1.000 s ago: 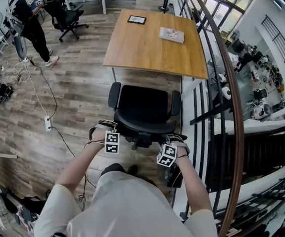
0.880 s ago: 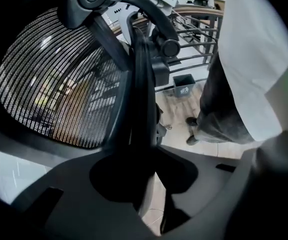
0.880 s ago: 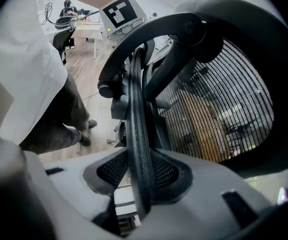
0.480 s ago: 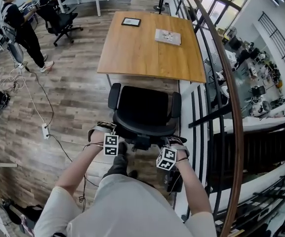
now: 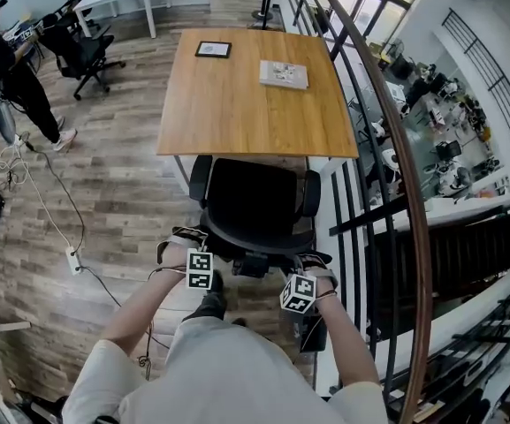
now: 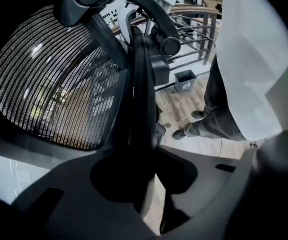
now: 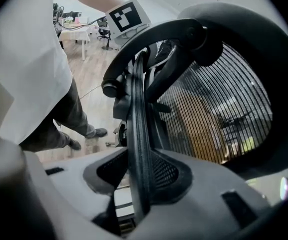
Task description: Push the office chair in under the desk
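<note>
Since the earlier frames the office chair (image 5: 255,203) has rolled away from both claws. Its seat front now meets the near edge of the tabletop (image 5: 237,87), so the push is under way but not finished.

Head view: the left claw (image 5: 198,263) and right claw (image 5: 302,283) sit on the backrest rim (image 5: 253,241). Their tips and the castors are hidden.

Left gripper view: the claw (image 6: 148,184) is clamped on that rim.

Right gripper view: the claw (image 7: 140,184) grips it likewise. The tabletop is out of sight.
</note>
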`<state>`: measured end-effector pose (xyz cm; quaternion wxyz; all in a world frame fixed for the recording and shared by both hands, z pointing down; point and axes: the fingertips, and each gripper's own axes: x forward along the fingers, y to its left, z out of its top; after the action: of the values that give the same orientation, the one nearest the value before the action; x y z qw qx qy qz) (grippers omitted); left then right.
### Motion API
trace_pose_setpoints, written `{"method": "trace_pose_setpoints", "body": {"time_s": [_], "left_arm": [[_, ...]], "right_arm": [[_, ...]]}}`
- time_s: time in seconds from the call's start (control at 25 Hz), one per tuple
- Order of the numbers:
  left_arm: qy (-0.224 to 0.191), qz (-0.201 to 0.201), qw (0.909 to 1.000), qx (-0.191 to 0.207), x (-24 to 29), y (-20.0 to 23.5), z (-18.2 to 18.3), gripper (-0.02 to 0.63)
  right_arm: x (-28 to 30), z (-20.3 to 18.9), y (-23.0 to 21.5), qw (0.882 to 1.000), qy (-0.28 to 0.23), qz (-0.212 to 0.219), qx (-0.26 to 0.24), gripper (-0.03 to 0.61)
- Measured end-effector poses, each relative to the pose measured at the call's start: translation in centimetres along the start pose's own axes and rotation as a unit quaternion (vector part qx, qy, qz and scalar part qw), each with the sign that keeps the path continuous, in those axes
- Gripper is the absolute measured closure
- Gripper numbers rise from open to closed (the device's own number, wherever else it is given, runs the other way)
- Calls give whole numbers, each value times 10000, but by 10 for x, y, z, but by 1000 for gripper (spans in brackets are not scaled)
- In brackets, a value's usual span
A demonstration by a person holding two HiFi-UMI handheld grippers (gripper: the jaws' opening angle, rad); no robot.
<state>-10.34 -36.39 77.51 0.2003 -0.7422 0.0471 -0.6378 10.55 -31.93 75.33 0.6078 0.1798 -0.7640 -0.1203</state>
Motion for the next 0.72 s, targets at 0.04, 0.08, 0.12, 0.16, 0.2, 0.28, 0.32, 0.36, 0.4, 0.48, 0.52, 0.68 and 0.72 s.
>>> {"method": "trace_pose_setpoints", "body": {"time_s": [0.04,0.08,0.12,0.16,0.2,0.28,0.32,0.36,0.4,0.48,0.52,0.68,0.72], "left_arm": [[-13,9,10000,35,4,7,-1,514],[-26,20,10000,67,7,14,-2,516],[-41,27,9999,95,11,21,-3,517],[-55,26,9999,120,14,29,-3,517],[-66,19,9999,147,17,36,-4,518],[-96,9,9998,200,23,53,-6,518],[-120,7,9997,224,25,61,-6,518],[-141,5,9996,246,27,69,-6,518],[-160,0,9995,266,29,77,-6,518],[-191,-12,9994,292,33,91,-6,518],[-204,-7,9993,300,36,97,-5,518],[-222,60,9992,328,45,124,-6,520],[-226,55,9992,332,48,130,-6,520]], "right_arm": [[3,0,-6,10000,17,4,42,445],[7,-1,-11,10000,39,13,85,445],[10,-2,-17,9999,64,18,125,445],[13,-3,-23,9998,88,18,159,444],[16,-4,-30,9998,113,14,188,444],[22,-5,-45,9996,151,6,232,444],[24,-6,-53,9996,164,-3,249,444],[25,-7,-61,9995,174,-17,262,443],[27,-8,-68,9995,179,-33,273,443],[31,-10,-80,9994,160,-72,283,444],[33,-11,-86,9994,148,-96,287,444],[43,-16,-112,9992,194,-138,315,443],[45,-17,-118,9992,205,-115,322,444]]}}
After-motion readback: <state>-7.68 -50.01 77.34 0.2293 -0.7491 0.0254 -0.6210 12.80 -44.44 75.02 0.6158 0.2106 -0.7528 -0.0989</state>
